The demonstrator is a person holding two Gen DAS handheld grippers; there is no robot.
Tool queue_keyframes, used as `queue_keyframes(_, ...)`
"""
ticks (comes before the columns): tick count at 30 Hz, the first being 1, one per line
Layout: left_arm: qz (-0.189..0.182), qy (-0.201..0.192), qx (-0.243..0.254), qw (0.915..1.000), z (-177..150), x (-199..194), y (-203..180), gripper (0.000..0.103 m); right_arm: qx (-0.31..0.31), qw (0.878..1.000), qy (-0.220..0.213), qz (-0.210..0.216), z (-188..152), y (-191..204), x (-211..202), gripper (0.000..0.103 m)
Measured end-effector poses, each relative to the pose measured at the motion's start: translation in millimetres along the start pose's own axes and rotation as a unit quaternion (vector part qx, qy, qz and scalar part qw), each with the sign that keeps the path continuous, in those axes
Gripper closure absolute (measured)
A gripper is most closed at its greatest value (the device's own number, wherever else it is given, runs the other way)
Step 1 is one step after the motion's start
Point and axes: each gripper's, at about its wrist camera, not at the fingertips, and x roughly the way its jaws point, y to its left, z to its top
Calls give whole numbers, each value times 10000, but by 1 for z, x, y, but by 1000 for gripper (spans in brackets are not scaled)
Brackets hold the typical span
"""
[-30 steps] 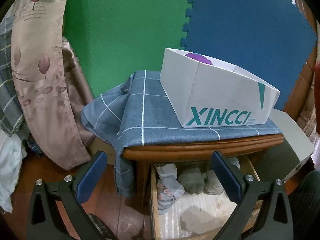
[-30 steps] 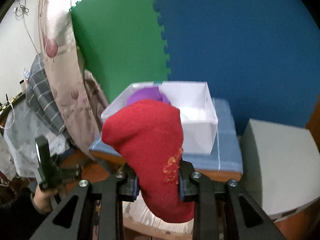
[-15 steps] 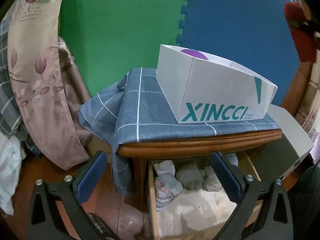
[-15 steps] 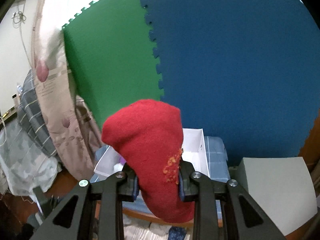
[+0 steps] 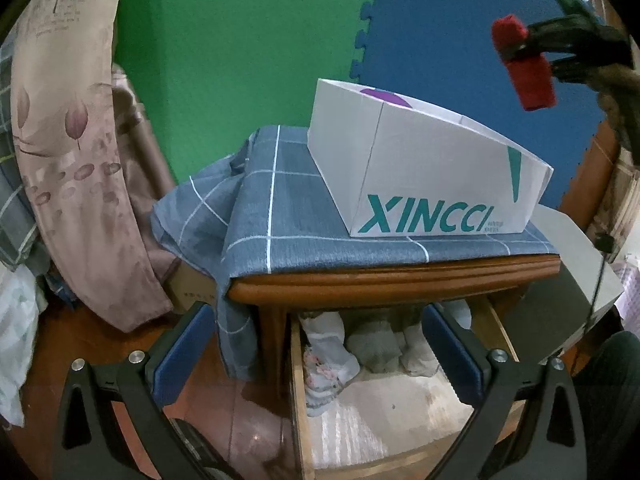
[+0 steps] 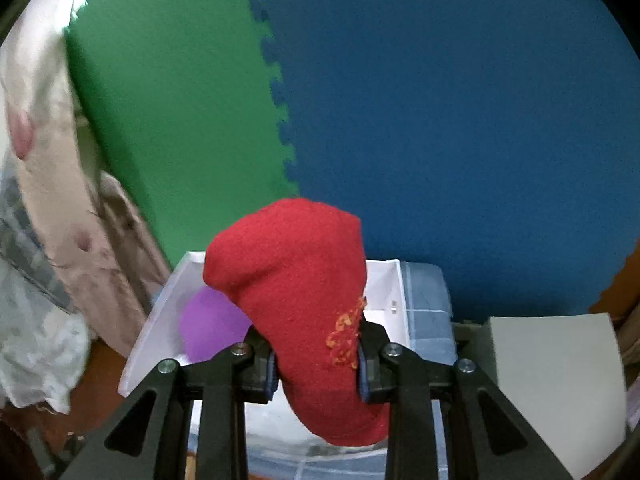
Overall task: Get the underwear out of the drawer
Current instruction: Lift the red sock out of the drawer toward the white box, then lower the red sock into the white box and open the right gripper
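A red knitted garment (image 6: 296,292) with an orange pattern is clamped between the pads of my right gripper (image 6: 318,368), hanging above the white XINCCI box (image 6: 160,320). The left wrist view shows the same red piece (image 5: 526,68) high at the upper right, over the box (image 5: 420,176). A purple item (image 6: 212,328) lies inside the box. Below the cabinet top, the wooden drawer (image 5: 298,380) stands pulled out, with pale folded underwear (image 5: 376,346) at its back. My left gripper (image 5: 316,356) hovers in front of the drawer, open and with nothing between its fingers.
A blue checked cloth (image 5: 272,216) covers the wooden cabinet top (image 5: 392,284) and droops off its left side. A floral curtain (image 5: 72,152) hangs at the left. A grey-white box (image 6: 556,380) sits to the right of the cabinet. Green and blue foam mats line the wall behind.
My right gripper has carried the red garment up and across, so it now hangs over the white box. The left gripper has stayed in front of the open drawer.
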Motion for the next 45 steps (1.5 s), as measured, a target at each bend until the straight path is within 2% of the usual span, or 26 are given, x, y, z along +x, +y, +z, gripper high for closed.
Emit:
queue_keyframes(8, -76, 115, -61, 9999, -1, 5, 0, 1, 313, 9970, 674, -207, 1, -15, 80, 74)
queue_keyframes(18, -125, 341, -50, 9993, -5, 12, -1, 1, 609, 9896, 1264, -317, -14, -28, 138, 74)
queue_keyframes(29, -161, 477, -38, 9987, -7, 18, -5, 1, 630, 9853, 1528, -425, -18, -36, 156, 74)
queue_keyframes(45, -168, 524, -30, 9985, -8, 20, -7, 1, 551, 9865, 1456, -510, -18, -34, 158, 72)
